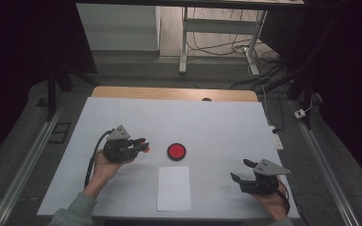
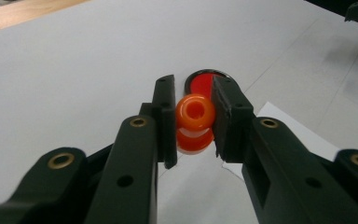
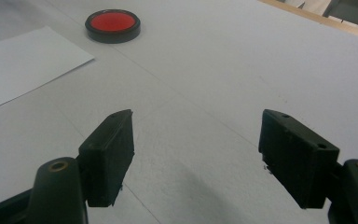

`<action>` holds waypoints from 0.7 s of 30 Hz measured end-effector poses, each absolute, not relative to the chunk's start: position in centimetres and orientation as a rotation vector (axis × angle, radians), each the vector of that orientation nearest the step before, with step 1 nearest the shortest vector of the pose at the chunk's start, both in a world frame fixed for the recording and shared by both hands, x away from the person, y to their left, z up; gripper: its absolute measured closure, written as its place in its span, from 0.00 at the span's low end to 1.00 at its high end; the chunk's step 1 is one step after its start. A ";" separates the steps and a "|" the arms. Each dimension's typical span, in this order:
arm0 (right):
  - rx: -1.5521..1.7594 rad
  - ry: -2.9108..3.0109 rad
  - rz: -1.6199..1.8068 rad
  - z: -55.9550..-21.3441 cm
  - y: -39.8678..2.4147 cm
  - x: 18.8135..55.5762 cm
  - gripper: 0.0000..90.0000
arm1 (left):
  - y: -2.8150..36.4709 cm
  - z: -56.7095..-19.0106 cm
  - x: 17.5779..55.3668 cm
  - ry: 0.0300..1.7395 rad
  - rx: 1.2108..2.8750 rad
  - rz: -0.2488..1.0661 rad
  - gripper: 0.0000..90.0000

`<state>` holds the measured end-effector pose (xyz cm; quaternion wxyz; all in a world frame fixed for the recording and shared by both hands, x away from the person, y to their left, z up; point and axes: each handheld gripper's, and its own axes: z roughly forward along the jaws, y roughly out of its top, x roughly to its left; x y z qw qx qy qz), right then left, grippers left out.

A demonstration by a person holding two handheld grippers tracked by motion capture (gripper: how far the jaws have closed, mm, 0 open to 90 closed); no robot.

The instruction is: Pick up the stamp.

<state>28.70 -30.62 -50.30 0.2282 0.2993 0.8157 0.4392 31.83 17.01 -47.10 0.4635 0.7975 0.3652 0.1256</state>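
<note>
Orange stamp, a small knobbed piece with a hole in its top, sits clamped between the jaws of the left gripper. It is held off the table, left of the red ink pad, with the pad straight ahead along the jaws in the left gripper view. Grip falls on the rounded upper knob; the wider base hangs below the pads.

Risk 1: a round, smooth knob in flat pads may swivel or slip, so the stamp face could meet the pad tilted and ink unevenly.

Risk 2: the pad is shallow, light and loose on the table. An off-centre press could tip it or push it along.

Risk 3: the white paper lies just beside the pad, nearer the person, and unweighted. A stamp dragged sideways could shift or smear it.

Right gripper rests at the table's right side, jaws wide apart, nothing between them, well apart from pad and paper. It steadies nothing, which worsens risks 2 and 3.
</note>
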 end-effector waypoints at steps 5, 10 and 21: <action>0.827 2.245 1.211 -50.3 -30.6 28.7 0.29 | 17.0 -46.8 31.7 0.887 1.947 0.303 0.80; 0.822 2.245 1.213 -50.3 -30.6 28.7 0.29 | 16.9 -46.6 31.6 0.879 1.942 0.304 0.80; 0.821 2.248 1.215 -50.3 -30.5 28.6 0.29 | 16.4 -46.1 31.1 0.850 1.926 0.287 0.80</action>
